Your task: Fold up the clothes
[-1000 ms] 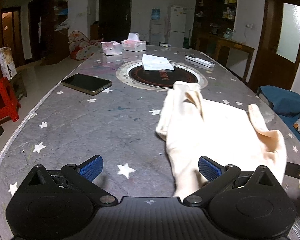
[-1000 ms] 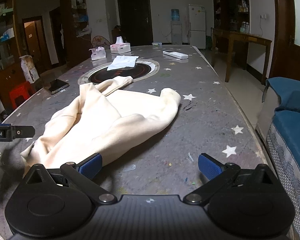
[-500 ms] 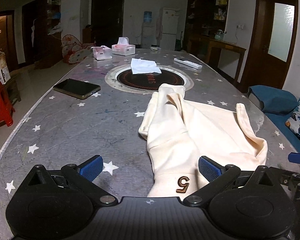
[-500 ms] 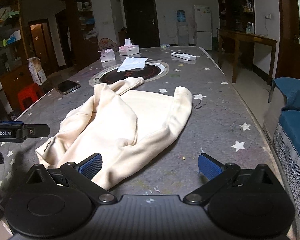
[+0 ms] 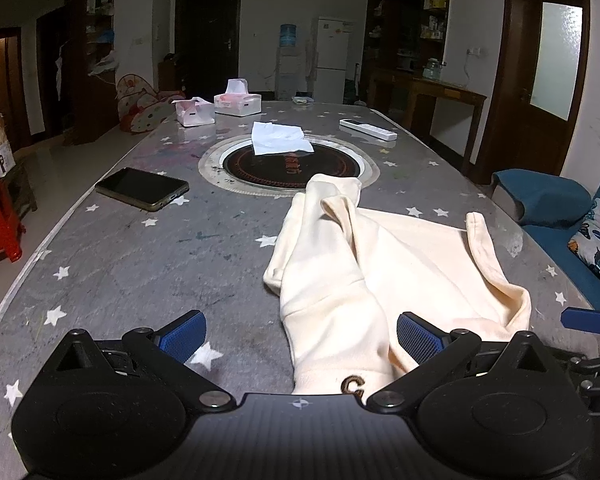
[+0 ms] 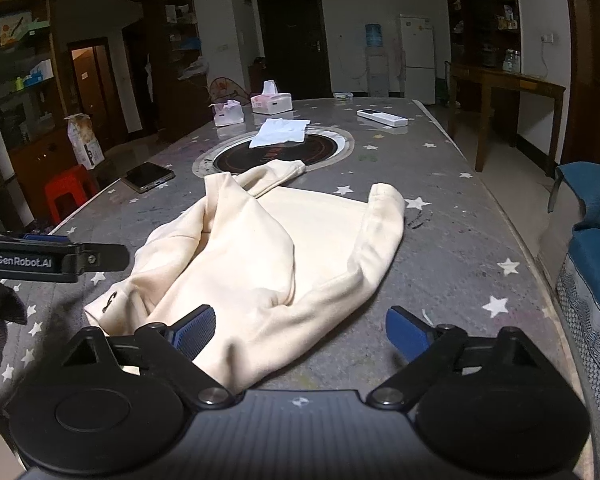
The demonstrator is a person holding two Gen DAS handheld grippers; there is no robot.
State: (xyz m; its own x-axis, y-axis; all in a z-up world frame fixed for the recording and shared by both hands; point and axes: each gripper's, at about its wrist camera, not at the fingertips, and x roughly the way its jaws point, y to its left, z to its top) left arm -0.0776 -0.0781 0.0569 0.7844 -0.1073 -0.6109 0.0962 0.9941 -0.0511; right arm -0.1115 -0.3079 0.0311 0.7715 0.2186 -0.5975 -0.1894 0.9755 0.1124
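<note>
The left gripper is seen with jaws spread wide and nothing held; against the views of a second ago it has been brought in over the near hem of the cream garment, whose small dark emblem now lies just ahead of the gripper body. The right gripper is likewise released, its left pad now set over the garment's near fold. From this it is judged that a grasp of the near edge is being prepared; no fold has yet been made (the garment is still rumpled, one sleeve turned up).

The garment lies on the worktop, a grey star-patterned surface. Beyond the garment an inset round hotplate is noted, with a white cloth on its far rim. Left of the hotplate a phone is recorded; behind it, two tissue boxes and a remote. Farther off, a fridge and dark doors are observed.
</note>
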